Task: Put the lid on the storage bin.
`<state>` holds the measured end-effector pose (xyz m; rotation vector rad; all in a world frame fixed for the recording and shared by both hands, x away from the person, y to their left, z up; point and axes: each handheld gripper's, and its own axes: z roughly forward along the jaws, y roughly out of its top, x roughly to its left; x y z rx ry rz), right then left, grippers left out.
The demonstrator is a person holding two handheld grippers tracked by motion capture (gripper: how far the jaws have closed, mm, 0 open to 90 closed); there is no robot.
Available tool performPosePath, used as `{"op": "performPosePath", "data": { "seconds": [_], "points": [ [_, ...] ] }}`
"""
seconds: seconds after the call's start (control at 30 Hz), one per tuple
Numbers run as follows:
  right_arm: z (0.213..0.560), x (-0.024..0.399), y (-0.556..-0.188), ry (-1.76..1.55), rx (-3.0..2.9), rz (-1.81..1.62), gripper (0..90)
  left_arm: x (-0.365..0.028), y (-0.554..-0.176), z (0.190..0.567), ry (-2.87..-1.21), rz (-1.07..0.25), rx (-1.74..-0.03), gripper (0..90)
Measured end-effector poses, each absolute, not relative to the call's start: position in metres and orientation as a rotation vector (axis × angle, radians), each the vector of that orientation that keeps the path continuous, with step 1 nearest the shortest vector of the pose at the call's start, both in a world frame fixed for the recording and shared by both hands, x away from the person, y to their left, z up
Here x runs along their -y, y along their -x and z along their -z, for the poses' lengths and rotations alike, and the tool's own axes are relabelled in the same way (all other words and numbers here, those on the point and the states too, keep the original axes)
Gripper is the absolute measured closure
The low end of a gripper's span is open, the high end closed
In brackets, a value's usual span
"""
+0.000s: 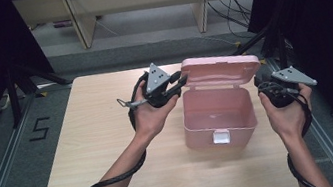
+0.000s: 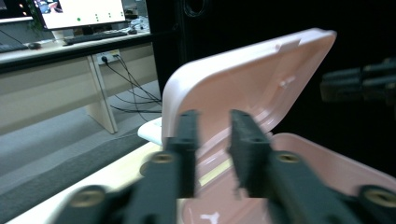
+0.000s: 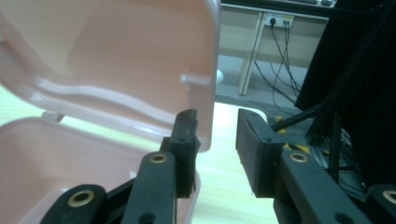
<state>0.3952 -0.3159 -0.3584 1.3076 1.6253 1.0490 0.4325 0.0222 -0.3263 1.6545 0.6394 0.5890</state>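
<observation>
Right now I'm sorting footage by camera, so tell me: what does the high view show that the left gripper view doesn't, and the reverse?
High view: the whole wooden table, both of the person's forearms, the right hand-held gripper beside the box, and the white latch on the box front.

Left gripper view: a desk with a lit monitor and keyboard in the background, and the left hand-held gripper close up, a narrow gap between its jaws, nothing in it.

Both: the pink plastic box, its lid standing open.

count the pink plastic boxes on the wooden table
1: a pink plastic box with its hinged lid raised, standing right of centre on the light wooden table; none looks hidden.
</observation>
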Motion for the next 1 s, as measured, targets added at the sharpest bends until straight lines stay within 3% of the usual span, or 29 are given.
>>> {"op": "performPosePath", "data": {
  "seconds": [0.07, 0.2, 0.53, 1.0],
  "points": [
    [0.360, 0.316, -0.388, -1.327, -1.628, -1.066, 77.6, -0.024, -0.433, 0.322, -1.650, -0.590, -0.653, 89.9],
    [0.365, 0.318, -0.378, -1.345, -1.651, -1.066, 90.0, -0.024, -0.439, 0.311, -1.637, -0.589, -0.663, 90.0],
    [0.376, 0.318, -0.370, -1.401, -1.655, -1.091, 90.0, -0.012, -0.471, 0.285, -1.600, -0.591, -0.629, 90.0],
    [0.377, 0.318, -0.367, -1.410, -1.659, -1.102, 90.0, 0.003, -0.492, 0.291, -1.651, -0.528, -0.648, 90.0]
  ]
}}
